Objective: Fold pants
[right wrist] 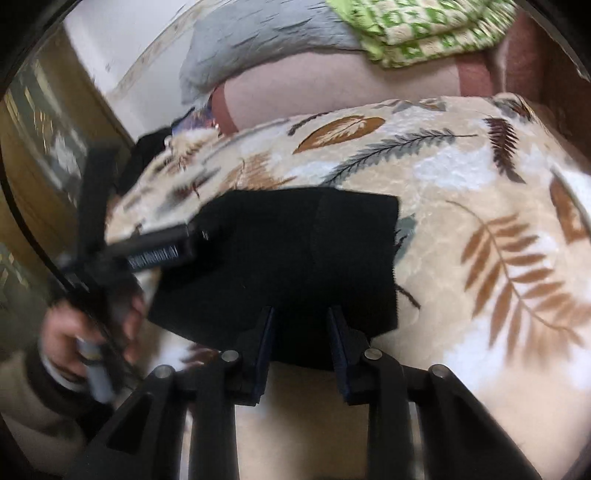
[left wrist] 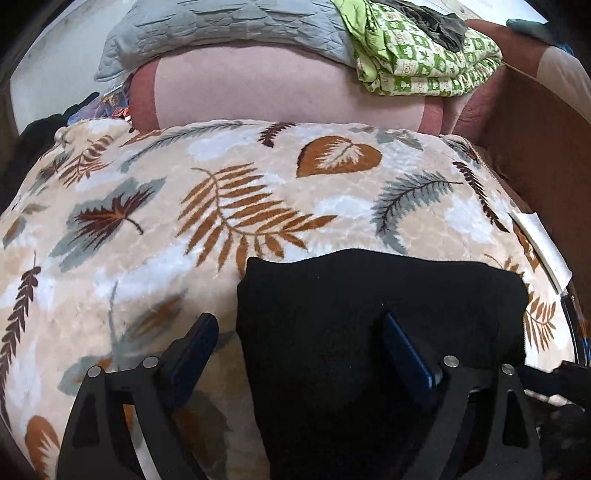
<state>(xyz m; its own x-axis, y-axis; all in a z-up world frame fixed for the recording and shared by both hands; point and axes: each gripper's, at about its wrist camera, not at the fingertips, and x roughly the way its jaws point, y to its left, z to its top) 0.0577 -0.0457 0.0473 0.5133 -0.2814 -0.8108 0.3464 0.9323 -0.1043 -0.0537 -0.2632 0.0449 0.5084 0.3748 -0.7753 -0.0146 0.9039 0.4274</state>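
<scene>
1. Directly ahead of both pairs of fingers, the black pants point(left wrist: 369, 314) are seen folded into a compact block lying on a leaf-patterned blanket point(left wrist: 221, 206) spread over a bed.
2. The left gripper point(left wrist: 299, 332) is held with its fingers spread wide and released; the left edge of the pants lies between them, the right finger point(left wrist: 402, 347) being over the black cloth and the left finger over the blanket, with nothing pinched.
3. The right gripper point(right wrist: 301, 325) is held with its fingers partly apart over the near edge of the pants point(right wrist: 288, 251); whether the cloth is pressed between the pads cannot be told.
4. To the left of the right fingers, the left gripper point(right wrist: 155, 247) is seen blurred at the far-left corner of the pants, carried by a person's hand point(right wrist: 85, 339) in a pale sleeve.
5. Well beyond the fingers, a pink pillow point(left wrist: 288, 88) is seen across the head of the bed, with a grey quilted cover point(left wrist: 221, 29) and a folded green patterned cloth point(left wrist: 424, 66) lying on it.
6. To the right of the left fingers, a brown wooden bed side point(left wrist: 546, 147) is seen just beside the blanket's edge.
</scene>
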